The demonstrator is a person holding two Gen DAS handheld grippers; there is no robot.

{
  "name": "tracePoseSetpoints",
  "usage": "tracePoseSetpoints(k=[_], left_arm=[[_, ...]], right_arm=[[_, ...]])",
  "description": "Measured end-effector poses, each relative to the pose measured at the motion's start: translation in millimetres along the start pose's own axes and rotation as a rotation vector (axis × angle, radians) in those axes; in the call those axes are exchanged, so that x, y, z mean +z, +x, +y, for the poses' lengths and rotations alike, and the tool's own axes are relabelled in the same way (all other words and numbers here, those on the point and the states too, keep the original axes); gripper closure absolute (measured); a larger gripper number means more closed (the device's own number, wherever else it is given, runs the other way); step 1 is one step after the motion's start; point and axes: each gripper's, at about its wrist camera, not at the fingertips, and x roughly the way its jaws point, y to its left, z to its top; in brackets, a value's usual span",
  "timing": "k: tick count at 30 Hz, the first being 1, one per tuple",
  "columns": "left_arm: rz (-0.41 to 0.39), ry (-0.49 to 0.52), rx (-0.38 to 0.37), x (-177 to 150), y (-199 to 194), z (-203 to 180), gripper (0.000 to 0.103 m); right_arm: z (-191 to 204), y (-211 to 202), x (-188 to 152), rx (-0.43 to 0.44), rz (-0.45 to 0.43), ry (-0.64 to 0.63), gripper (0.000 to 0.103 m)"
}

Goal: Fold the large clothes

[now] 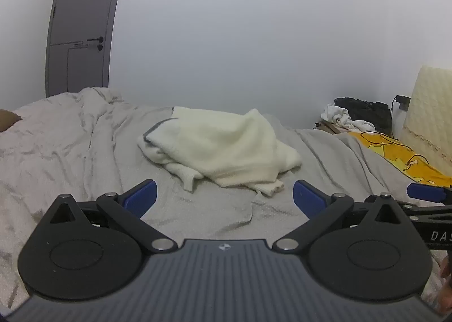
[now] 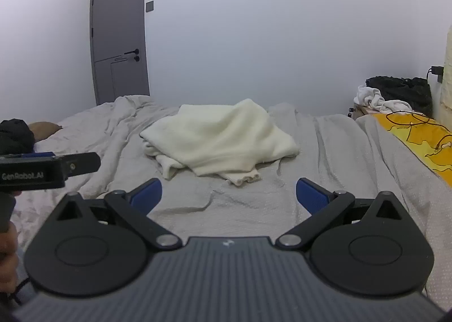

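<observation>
A cream knitted sweater (image 1: 223,147) lies crumpled in a heap in the middle of the grey bed (image 1: 70,152), a ribbed cuff pointing toward me. It also shows in the right wrist view (image 2: 223,138) on the bed (image 2: 325,152). My left gripper (image 1: 224,197) is open and empty, held short of the sweater's near edge. My right gripper (image 2: 228,195) is open and empty, also short of the sweater. One blue finger of the right gripper shows at the right edge of the left wrist view (image 1: 426,192). The left gripper's black body shows at the left of the right wrist view (image 2: 42,171).
A grey door (image 2: 120,48) stands at the back left. A yellow cloth with a cable (image 2: 418,135) lies at the bed's right side. White and black clothes (image 2: 395,93) are piled in the back right corner. A brown pillow (image 2: 45,127) is at the far left.
</observation>
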Motion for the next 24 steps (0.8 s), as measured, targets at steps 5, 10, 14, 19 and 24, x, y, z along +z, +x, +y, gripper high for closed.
tracePoseSetpoints(k=[5, 10, 14, 19, 24], left_arm=[[-0.013, 0.015, 0.007, 3.2, -1.8, 1.0, 0.000], [-0.040, 0.025, 0.014, 5.8, -10.3, -6.6, 0.000], [-0.066, 0.011, 0.015, 0.0, -20.2, -8.0, 0.000], [-0.075, 0.015, 0.018, -1.5, -26.1, -8.9, 0.000], [-0.089, 0.026, 0.020, -4.8, -32.6, -11.0, 0.000]], right_arm=[[-4.6, -0.9, -0.3, 0.002, -0.004, 0.014, 0.000], [-1.0, -10.7, 4.6, -0.012, -0.019, -0.008, 0.000], [-4.4, -10.3, 9.2, -0.011, -0.022, -0.001, 0.000], [-6.6, -24.4, 6.5, -0.015, -0.043, 0.005, 0.000], [-8.0, -30.0, 4.8, -0.026, -0.052, 0.018, 0.000]])
